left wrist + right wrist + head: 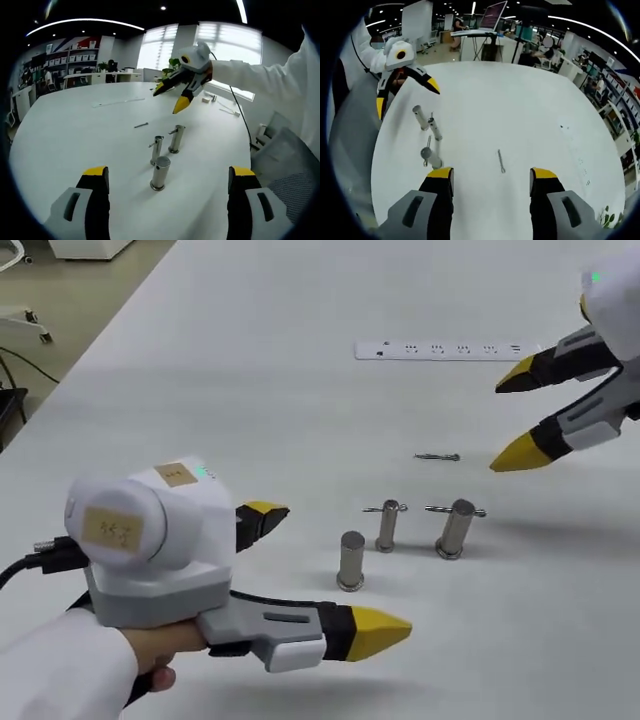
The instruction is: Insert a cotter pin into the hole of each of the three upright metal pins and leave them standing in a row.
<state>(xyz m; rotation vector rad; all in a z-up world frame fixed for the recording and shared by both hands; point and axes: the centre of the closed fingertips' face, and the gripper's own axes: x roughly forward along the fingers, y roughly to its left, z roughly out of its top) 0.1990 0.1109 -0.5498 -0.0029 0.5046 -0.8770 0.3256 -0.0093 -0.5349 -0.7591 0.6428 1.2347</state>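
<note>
Head view shows a power strip (450, 349) beyond the cotter pin (437, 456).

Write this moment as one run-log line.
left gripper open | right gripper open | two metal pins fitted | third metal pin bare | loose cotter pin on table

Bare desk (200, 390) lies open all around my left fingers (375, 630). Three upright pins (387, 530) stand between them and my right fingers (520, 452); a loose cotter pin (437, 456) lies just beyond, a power strip (450, 349) toward the far edge.
</note>
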